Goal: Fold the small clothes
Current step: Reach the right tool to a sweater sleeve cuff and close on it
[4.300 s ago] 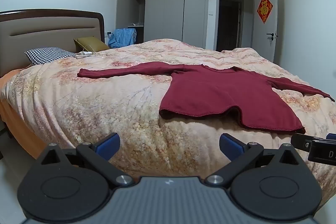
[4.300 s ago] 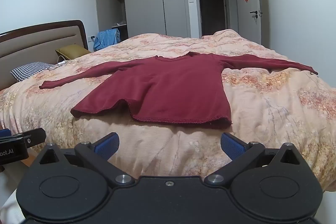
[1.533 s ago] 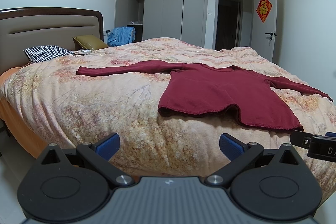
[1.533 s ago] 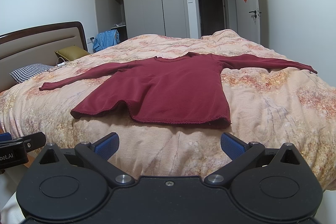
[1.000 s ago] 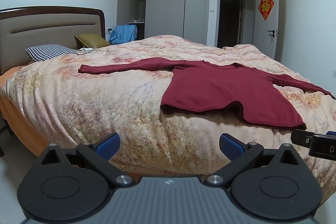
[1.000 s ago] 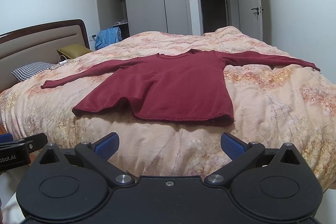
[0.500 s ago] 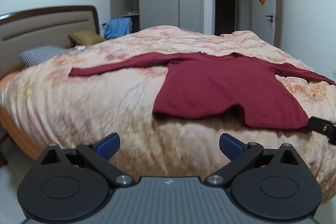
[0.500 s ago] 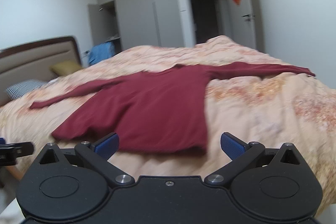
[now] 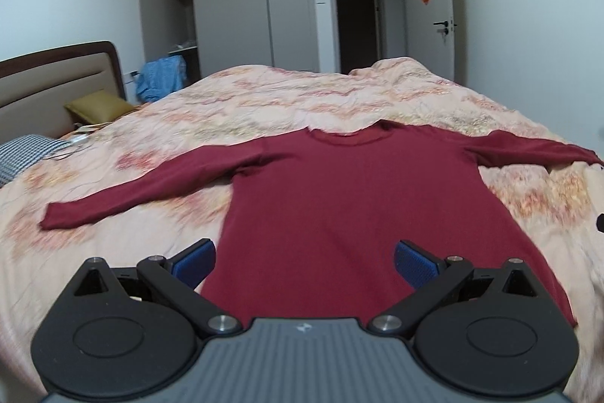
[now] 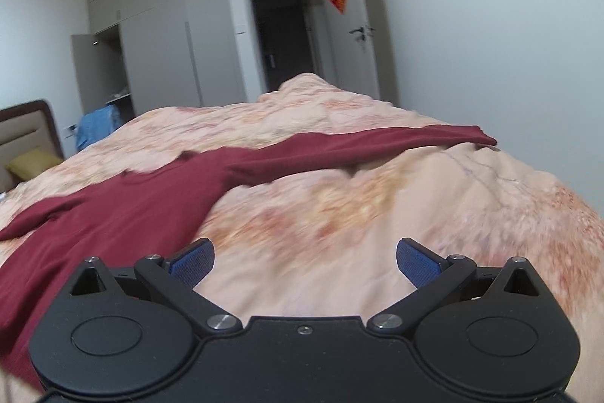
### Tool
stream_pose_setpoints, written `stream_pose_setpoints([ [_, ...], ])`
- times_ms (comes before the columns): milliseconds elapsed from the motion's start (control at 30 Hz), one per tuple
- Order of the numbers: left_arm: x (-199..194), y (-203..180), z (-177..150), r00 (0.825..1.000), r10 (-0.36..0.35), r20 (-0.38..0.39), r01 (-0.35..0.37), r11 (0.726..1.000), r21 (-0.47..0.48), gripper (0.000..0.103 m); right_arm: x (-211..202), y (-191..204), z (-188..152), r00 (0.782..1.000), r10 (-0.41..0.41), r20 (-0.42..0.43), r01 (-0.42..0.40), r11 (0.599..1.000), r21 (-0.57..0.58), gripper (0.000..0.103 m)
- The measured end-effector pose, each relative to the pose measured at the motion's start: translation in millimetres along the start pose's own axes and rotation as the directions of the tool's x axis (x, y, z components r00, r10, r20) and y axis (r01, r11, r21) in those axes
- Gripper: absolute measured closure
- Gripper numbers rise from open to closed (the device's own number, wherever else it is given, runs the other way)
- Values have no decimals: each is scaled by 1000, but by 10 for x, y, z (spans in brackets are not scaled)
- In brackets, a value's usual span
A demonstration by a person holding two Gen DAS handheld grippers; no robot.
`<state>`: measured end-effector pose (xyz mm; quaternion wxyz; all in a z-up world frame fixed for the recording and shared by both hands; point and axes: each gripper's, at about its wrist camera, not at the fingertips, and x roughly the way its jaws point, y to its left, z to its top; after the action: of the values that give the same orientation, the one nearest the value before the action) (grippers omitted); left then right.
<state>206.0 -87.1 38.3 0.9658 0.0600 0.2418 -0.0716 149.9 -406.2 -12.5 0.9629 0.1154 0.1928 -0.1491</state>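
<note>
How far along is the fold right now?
Done: nothing folded. The sweater lies flat on the bed with both sleeves spread. In hand: nothing; the left gripper is open over the hem area, the right gripper open over bare quilt. Left: both sleeves, then the body.

dim even indoor light | motion blur | fisheye-bent edges, dark corners
</note>
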Motion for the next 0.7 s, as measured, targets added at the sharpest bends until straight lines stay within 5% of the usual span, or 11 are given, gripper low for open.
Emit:
stream_pose_setpoints([
  [300, 898, -97, 167, 999, -33, -11, 33, 999, -10, 0, 922, -880, 602, 999, -40, 2, 38, 970, 242, 0],
  [567, 1430, 13, 55, 997, -27, -77, 23, 998, -57, 0, 1680, -1467, 968, 980, -186, -70, 199, 932, 302, 1],
  [700, 1570, 104, -40, 993, -24, -112, 14, 996, -86, 0, 2028, -1724, 1049, 960, -263, -97, 280, 885, 372, 12],
])
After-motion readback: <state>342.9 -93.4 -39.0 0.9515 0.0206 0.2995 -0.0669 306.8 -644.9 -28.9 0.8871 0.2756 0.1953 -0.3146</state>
